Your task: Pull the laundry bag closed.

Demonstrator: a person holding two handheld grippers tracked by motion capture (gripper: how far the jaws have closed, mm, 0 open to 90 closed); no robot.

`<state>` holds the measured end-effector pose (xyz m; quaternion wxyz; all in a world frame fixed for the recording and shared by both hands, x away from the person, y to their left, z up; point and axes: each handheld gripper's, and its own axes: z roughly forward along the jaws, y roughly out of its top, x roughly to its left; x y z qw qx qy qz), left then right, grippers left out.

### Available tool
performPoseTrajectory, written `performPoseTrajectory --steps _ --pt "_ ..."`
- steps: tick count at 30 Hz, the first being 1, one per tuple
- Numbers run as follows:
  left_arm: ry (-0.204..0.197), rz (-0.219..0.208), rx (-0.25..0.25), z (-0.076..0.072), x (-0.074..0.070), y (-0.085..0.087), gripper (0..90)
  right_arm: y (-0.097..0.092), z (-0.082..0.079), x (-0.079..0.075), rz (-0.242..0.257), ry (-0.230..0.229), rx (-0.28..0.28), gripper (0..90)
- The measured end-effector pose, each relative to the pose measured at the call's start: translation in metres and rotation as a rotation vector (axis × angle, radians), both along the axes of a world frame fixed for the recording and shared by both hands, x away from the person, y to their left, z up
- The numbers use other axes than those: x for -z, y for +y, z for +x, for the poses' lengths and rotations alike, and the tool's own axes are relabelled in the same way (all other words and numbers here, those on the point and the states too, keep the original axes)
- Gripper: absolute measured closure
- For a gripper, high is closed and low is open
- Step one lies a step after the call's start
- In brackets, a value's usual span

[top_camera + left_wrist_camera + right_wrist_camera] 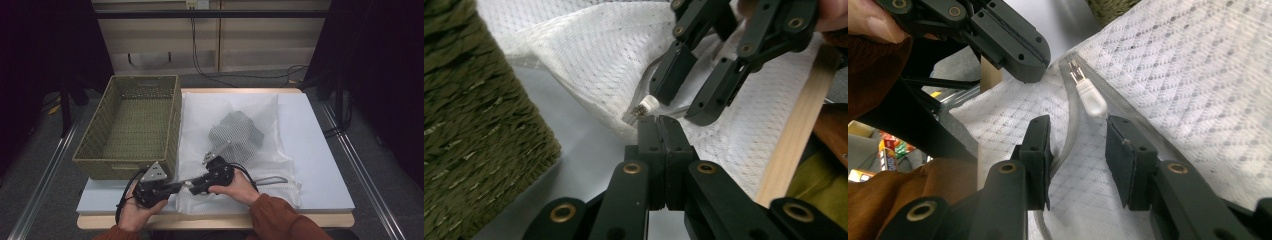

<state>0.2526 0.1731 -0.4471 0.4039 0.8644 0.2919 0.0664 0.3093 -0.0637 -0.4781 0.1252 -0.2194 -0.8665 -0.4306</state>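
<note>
A white mesh laundry bag (235, 155) lies flat on the table with a grey garment (235, 131) inside it. Its zipper runs along the near edge and ends in a white pull (1091, 100), also seen from the left gripper view as a small white pull (647, 105). My left gripper (659, 125) is shut, pinching the bag's edge just beside that pull. My right gripper (1080, 125) is open. Its jaws stand on either side of the zipper track, with the pull just beyond their tips and untouched. In the high view the left gripper (181, 184) and right gripper (192, 187) meet tip to tip.
A green woven basket (172, 130) stands empty on the table's left half, close beside the bag and the left hand. The pale table top (320, 165) ends in a wooden front edge (796, 125) near both hands. Cables hang at the back.
</note>
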Motion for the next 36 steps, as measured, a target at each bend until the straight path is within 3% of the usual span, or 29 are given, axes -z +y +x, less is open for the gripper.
performPoseTrajectory --steps 5,12,15,25,30,36 --pt "-0.009 -0.018 0.017 -0.002 -0.004 -0.001 89.7 0.002 0.001 0.002 -0.003 0.006 -0.008 61.1" --pt "0.0 -0.009 0.03 -0.001 0.0 -0.002 89.7 0.005 0.001 0.0 0.027 -0.025 -0.027 70.5" --pt "0.004 0.016 0.024 -0.002 0.002 -0.002 89.6 0.005 0.001 -0.001 0.024 -0.029 -0.021 71.3" --pt "0.013 0.055 0.045 -0.002 0.007 -0.006 89.5 0.003 0.002 -0.003 0.061 0.008 -0.019 77.7" --pt "0.015 0.054 0.044 -0.002 0.006 -0.006 89.5 0.003 0.002 -0.003 0.068 -0.001 -0.013 82.8" --pt "0.016 0.056 0.048 -0.003 0.006 -0.007 89.4 0.005 0.003 -0.002 0.09 0.026 -0.011 83.9"
